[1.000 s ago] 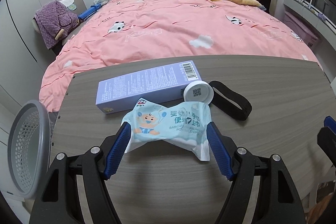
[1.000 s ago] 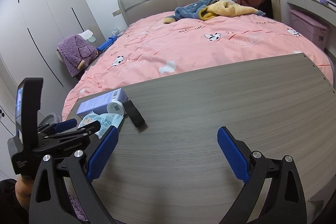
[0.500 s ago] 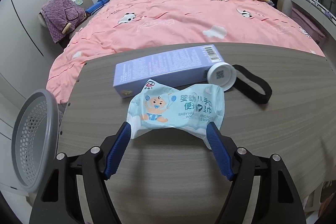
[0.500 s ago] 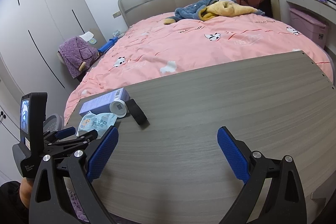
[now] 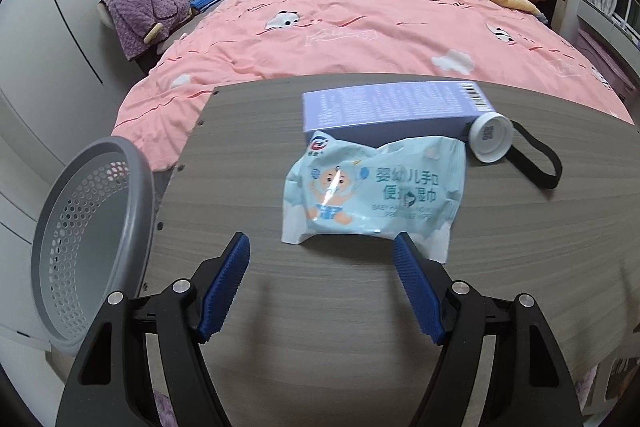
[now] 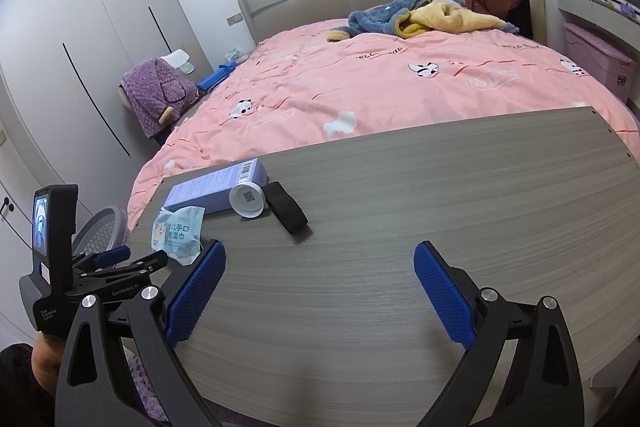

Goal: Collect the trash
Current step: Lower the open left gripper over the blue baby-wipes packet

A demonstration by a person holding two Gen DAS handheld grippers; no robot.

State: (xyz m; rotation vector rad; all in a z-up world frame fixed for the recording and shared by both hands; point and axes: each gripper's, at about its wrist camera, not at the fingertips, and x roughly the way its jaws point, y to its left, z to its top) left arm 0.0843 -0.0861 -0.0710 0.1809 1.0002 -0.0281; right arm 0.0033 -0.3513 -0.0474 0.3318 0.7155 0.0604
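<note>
I am holding my left gripper [image 5: 322,243] spread apart and empty at lower centre, just below the wipes packet [image 5: 372,193]; my right gripper [image 6: 318,255] is gaping too.

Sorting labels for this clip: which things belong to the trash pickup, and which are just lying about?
Belongs to the job:
- blue wet-wipes packet
- purple carton
- white cap
- grey mesh bin
- left gripper, open

Lying about, probably:
- black strap
- clothes on the bed
- purple robe

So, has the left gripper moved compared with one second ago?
Yes. The left gripper has drawn back from the wipes packet, which earlier lay between its open jaws, toward the grey basket.
</note>
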